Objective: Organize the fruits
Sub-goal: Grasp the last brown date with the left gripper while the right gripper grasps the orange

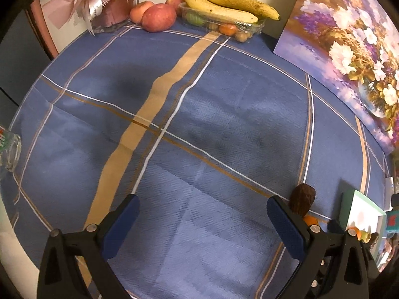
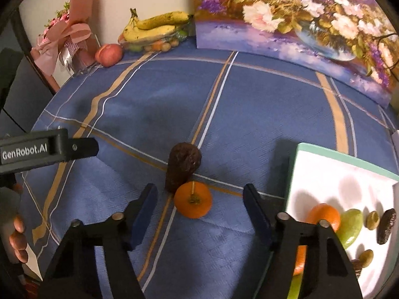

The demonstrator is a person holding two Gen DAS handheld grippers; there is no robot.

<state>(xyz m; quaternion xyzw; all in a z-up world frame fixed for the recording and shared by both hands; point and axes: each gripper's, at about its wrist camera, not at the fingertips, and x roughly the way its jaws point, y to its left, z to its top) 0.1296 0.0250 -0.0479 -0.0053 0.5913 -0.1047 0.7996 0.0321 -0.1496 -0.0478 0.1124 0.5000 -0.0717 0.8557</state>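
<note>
An orange fruit (image 2: 193, 199) lies on the blue checked tablecloth (image 2: 261, 114), touching a dark brown fruit (image 2: 183, 165) behind it. My right gripper (image 2: 200, 196) is open, its fingers either side of the orange and a little short of it. A white tray with a green rim (image 2: 321, 150) at the right holds an orange (image 2: 324, 215), a green fruit (image 2: 351, 226) and small nuts. My left gripper (image 1: 202, 206) is open and empty over bare cloth; the brown fruit (image 1: 302, 198) shows just beyond its right finger. The left gripper's body (image 2: 47, 147) shows in the right wrist view.
Bananas (image 1: 229, 6) lie on a clear box of fruit (image 1: 222, 26) at the far edge, with red apples (image 1: 158, 16) and a pink bouquet (image 1: 99, 2) to the left. A flower painting (image 1: 349, 47) leans along the right. A glass (image 1: 10, 152) stands at the left edge.
</note>
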